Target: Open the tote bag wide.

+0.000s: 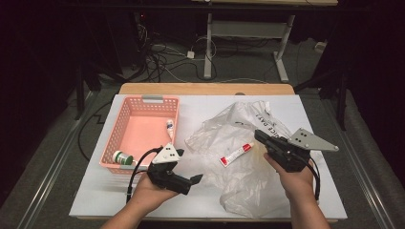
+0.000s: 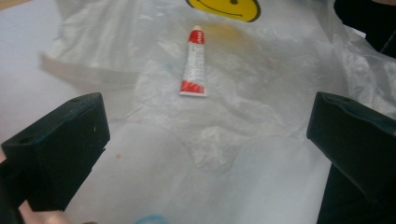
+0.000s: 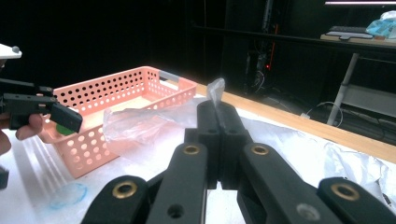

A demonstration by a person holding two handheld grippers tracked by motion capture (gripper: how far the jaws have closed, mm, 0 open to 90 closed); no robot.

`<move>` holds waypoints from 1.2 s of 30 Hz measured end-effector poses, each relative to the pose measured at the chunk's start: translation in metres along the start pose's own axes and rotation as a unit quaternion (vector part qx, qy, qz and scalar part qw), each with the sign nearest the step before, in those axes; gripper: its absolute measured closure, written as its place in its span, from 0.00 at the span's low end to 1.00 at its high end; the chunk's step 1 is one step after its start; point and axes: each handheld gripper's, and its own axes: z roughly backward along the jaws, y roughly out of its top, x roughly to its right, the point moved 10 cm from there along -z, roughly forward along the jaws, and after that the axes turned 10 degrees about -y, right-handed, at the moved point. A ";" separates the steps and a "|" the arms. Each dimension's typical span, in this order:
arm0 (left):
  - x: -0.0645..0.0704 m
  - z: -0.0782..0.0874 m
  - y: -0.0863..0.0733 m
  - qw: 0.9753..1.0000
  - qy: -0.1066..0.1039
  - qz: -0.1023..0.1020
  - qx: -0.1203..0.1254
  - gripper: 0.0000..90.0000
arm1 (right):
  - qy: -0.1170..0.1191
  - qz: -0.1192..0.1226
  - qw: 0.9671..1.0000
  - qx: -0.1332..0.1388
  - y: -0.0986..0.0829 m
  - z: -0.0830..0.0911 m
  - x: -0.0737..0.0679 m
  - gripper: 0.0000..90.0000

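Here the red-and-white tube [image 1: 235,154] lies cap toward the far right, left tongs [image 1: 196,180] agape, right tongs [image 1: 258,135] pinching the plastic bag [image 1: 224,129].

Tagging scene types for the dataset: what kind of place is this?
Probably a lab or recording workspace, not a home: a white-topped table in a dark room, loose cables on the floor behind it, and an adjustable desk frame beyond.

Overhead light is brightening the white table [image 1: 95,191] while everything around the table is sinking into darkness, the plastic bag [image 1: 239,129] is giving off soft glare, and both gripper views are looking grainy and slightly blurred.
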 end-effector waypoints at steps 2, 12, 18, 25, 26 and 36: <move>-0.006 0.007 -0.002 1.000 0.008 0.005 0.004 0.00 | 0.001 0.001 1.000 0.000 0.000 0.000 0.000 1.00; -0.037 0.040 -0.012 0.998 0.053 0.018 0.014 0.04 | 0.001 -0.001 1.000 -0.003 -0.001 0.000 -0.001 1.00; -0.055 0.059 -0.022 0.997 0.072 0.034 0.018 0.09 | 0.001 -0.002 1.000 -0.003 -0.001 -0.001 -0.001 1.00; -0.075 0.081 -0.034 0.994 0.094 0.051 0.026 0.17 | 0.002 0.000 1.000 -0.006 -0.003 -0.002 -0.002 1.00; -0.078 0.084 -0.035 0.993 0.097 0.053 0.028 0.19 | 0.002 0.000 1.000 -0.006 -0.003 -0.002 -0.002 1.00; -0.103 0.111 -0.057 0.985 0.138 0.089 0.043 0.32 | 0.002 0.000 1.000 -0.007 -0.004 -0.003 -0.002 1.00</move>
